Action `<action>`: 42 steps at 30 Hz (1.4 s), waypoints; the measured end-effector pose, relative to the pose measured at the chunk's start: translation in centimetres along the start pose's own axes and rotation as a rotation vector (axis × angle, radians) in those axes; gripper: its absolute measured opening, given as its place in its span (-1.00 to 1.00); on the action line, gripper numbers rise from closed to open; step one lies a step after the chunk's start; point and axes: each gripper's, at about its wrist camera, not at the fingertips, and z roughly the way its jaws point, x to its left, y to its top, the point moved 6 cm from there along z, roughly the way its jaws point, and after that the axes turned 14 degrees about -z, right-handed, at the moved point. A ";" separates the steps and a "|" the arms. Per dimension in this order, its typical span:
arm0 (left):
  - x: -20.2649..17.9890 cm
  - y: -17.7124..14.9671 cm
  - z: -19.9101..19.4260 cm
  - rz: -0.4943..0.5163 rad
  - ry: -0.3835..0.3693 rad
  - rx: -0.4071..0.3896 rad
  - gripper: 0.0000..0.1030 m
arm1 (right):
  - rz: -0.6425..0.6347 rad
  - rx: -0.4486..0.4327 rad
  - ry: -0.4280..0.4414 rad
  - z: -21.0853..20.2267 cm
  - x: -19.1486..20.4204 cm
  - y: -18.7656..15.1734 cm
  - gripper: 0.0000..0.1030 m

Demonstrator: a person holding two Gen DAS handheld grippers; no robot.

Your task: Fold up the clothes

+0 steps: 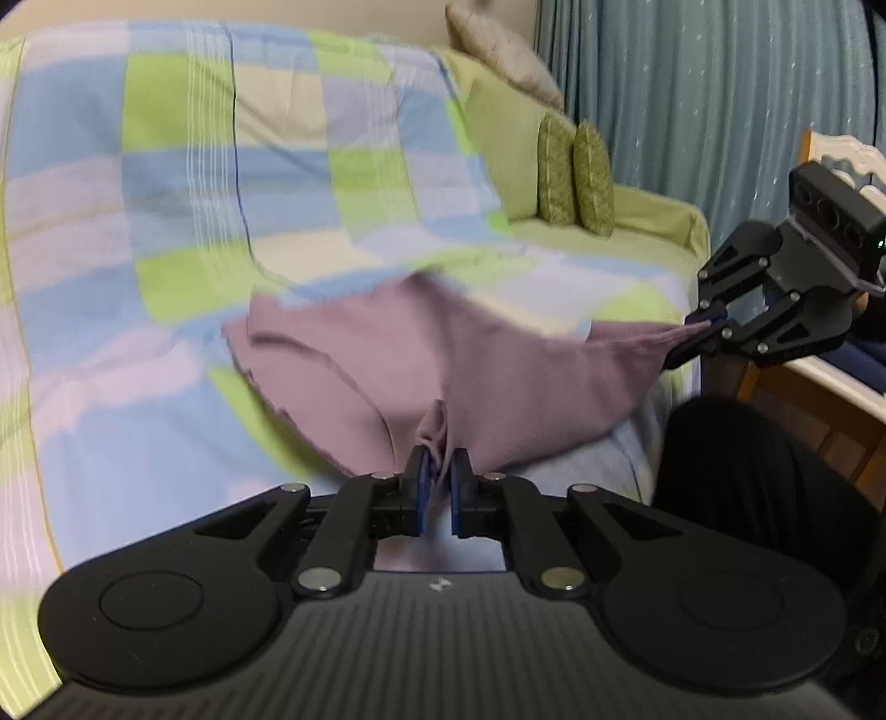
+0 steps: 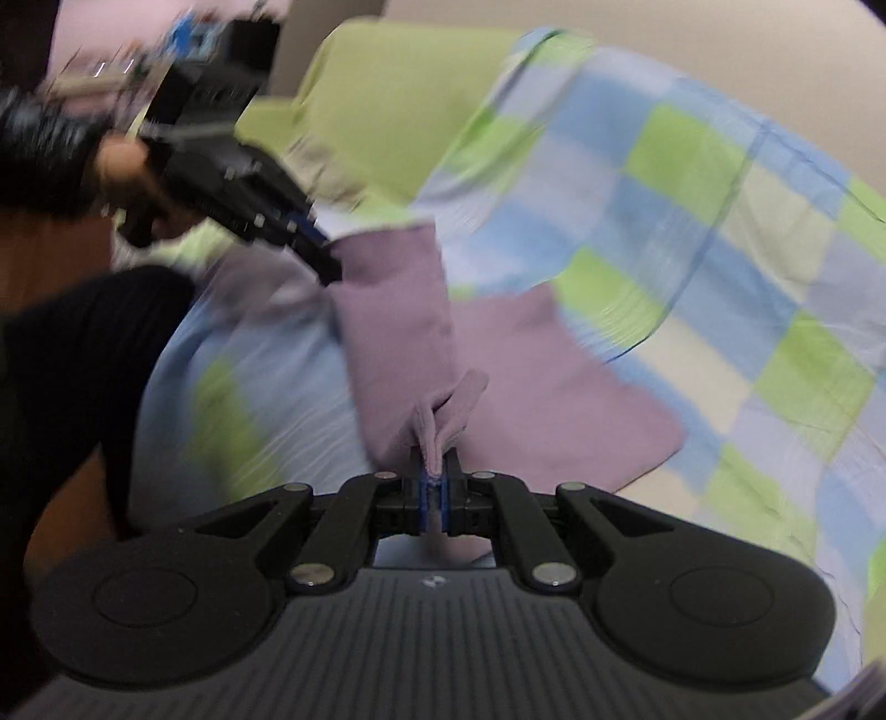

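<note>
A mauve garment [image 1: 443, 365] lies on the checked sofa cover, stretched between both grippers. My left gripper [image 1: 438, 471] is shut on a bunched edge of it at the near side. My right gripper [image 1: 703, 327] is shut on its right corner, pulling the cloth taut off the sofa's front edge. In the right wrist view the garment [image 2: 531, 376] hangs from my right gripper [image 2: 434, 476], whose pads pinch a fold. The left gripper [image 2: 326, 260] shows there at upper left, shut on the far corner. Both views are blurred.
The sofa wears a blue, green and lilac checked cover [image 1: 166, 221]. Green cushions [image 1: 576, 171] and a beige pillow [image 1: 498, 50] sit at its right end. A blue curtain [image 1: 720, 99] hangs behind. A wooden chair [image 1: 830, 382] stands right. The person's dark-clad leg [image 1: 747, 476] is close.
</note>
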 end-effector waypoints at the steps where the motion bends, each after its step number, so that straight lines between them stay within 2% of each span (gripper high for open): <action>1: 0.1 -0.4 0.1 -0.001 0.004 0.004 -0.90 | -0.011 0.015 0.001 0.3 0.5 -0.2 -0.94; 5: 0.5 -0.1 0.0 -0.035 -0.014 -0.006 -0.90 | -0.027 0.035 0.015 0.7 0.4 -0.5 -0.94; 9: 2.1 1.3 0.5 -0.144 -0.058 -0.051 -0.91 | -0.024 0.012 0.065 0.7 -1.4 0.0 -0.94; 13: 5.7 6.1 3.3 -0.267 -0.070 -0.071 -0.91 | 0.040 -0.050 0.101 1.6 -9.0 1.2 -0.94; 15: 7.5 7.7 5.1 -0.309 -0.061 -0.070 -0.91 | 0.081 -0.087 0.088 2.1 -12.8 0.9 -0.94; 18: 10.8 9.7 9.2 -0.360 -0.044 -0.055 -0.91 | 0.195 -0.135 0.105 6.0 -18.6 -0.1 -0.94; 20: 13.4 9.5 13.1 -0.419 -0.008 0.026 -0.91 | 0.293 -0.127 0.132 9.4 -20.7 -2.0 -0.93; 22: 14.6 8.6 15.3 -0.440 0.020 0.094 -0.91 | 0.404 -0.104 0.174 12.9 -22.3 -4.4 -0.92; 24: 15.0 8.0 15.9 -0.454 0.016 0.109 -0.90 | 0.499 -0.071 0.179 15.2 -22.6 -7.0 -0.85; 25: 15.2 7.8 16.1 -0.460 0.014 0.114 -0.87 | 0.546 -0.056 0.180 16.3 -22.8 -8.2 -0.70; 28: 15.1 7.6 15.7 -0.459 0.009 0.100 -0.85 | 0.683 -0.136 0.167 15.3 -23.0 -10.0 -0.51; 30: 14.9 7.7 15.7 -0.441 0.005 0.090 -0.84 | 0.732 -0.175 0.157 14.3 -22.8 -10.6 -0.50; 31: 14.8 7.8 15.7 -0.437 0.002 0.083 -0.77 | 0.769 -0.203 0.152 13.6 -22.5 -10.8 -0.50; 34: 14.8 8.3 15.6 -0.452 -0.003 0.043 -0.69 | 0.820 -0.226 0.130 13.1 -22.2 -11.2 -0.50; 35: 14.7 8.6 15.7 -0.450 -0.007 0.035 -0.67 | 0.831 -0.220 0.122 13.2 -22.2 -11.2 -0.50; 36: 14.7 9.2 15.9 -0.448 -0.007 0.029 -0.57 | 0.844 -0.209 0.115 13.5 -22.2 -11.1 -0.49; 39: 14.4 10.0 16.5 -0.427 0.000 0.013 -0.55 | 0.866 -0.170 0.118 14.5 -22.3 -10.9 -0.47; 41: 14.0 10.2 17.2 -0.391 0.020 0.020 -0.63 | 0.874 -0.150 0.117 15.0 -22.1 -10.7 -0.52; 42: 13.9 10.1 17.3 -0.384 0.030 0.028 -0.98 | 0.879 -0.140 0.109 15.2 -22.0 -10.6 -0.76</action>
